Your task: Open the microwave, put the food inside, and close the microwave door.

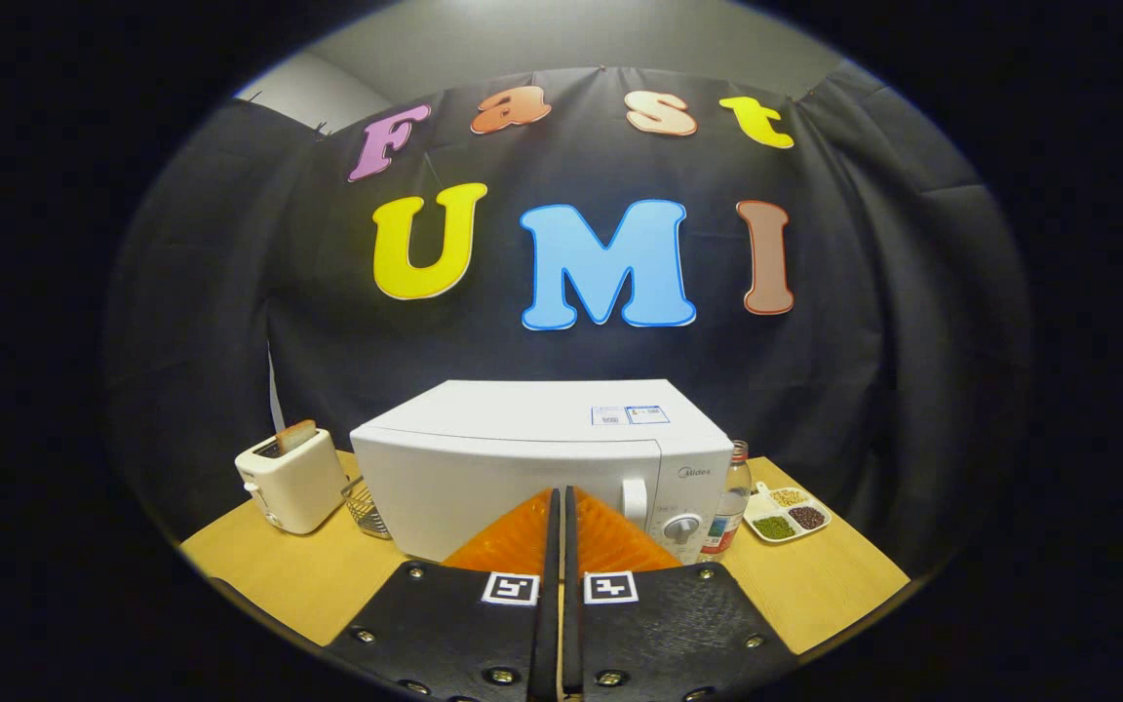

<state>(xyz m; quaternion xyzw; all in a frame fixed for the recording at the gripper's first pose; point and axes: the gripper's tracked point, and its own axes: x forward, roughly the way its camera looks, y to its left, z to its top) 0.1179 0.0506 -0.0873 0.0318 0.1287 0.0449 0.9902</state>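
fingers [561, 502] pressed together, level, facing the closed microwave [522, 468].

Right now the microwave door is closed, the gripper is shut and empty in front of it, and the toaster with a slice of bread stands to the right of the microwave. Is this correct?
One thing is wrong: the toaster with its slice of bread stands to the left of the microwave, not the right. The gripper view shows this. The rest holds: the door is closed, and the gripper is shut and empty in front of it.
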